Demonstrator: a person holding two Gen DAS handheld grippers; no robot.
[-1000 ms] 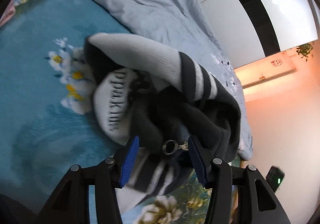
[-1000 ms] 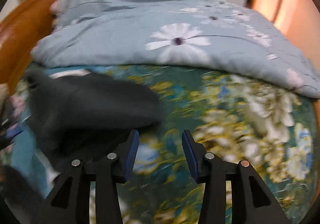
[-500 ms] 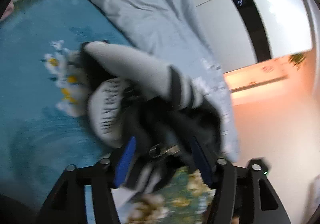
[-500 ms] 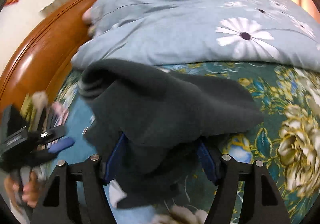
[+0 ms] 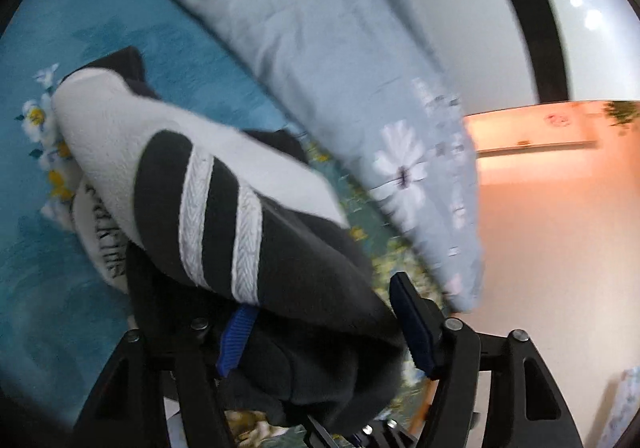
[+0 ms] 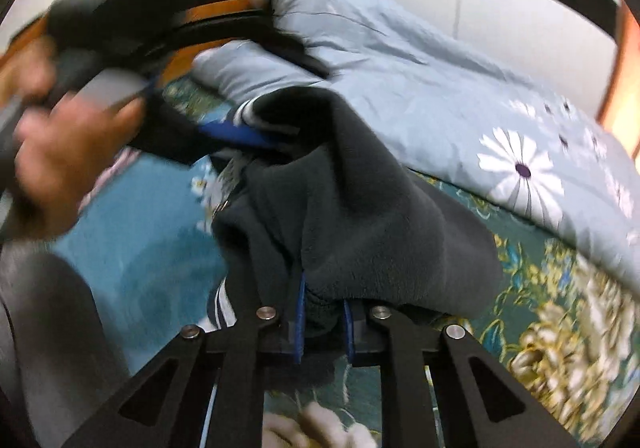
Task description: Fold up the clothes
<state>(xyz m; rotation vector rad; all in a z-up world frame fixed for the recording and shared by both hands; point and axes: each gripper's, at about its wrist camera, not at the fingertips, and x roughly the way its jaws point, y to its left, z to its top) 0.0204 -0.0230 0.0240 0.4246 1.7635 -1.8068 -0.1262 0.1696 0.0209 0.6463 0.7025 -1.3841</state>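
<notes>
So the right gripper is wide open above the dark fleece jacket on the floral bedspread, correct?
Not open: the right wrist view shows the right gripper shut on the dark fleece jacket, fabric pinched between its blue pads. The jacket does lie over the floral bedspread.

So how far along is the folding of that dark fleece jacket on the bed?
Early. Nothing looks folded: the jacket is bunched and lifted off the floral bedspread. In hand: the right gripper is shut on dark fleece, and fabric fills the wider-set left gripper. Left: spreading it flat, folding sleeves and body.
</notes>
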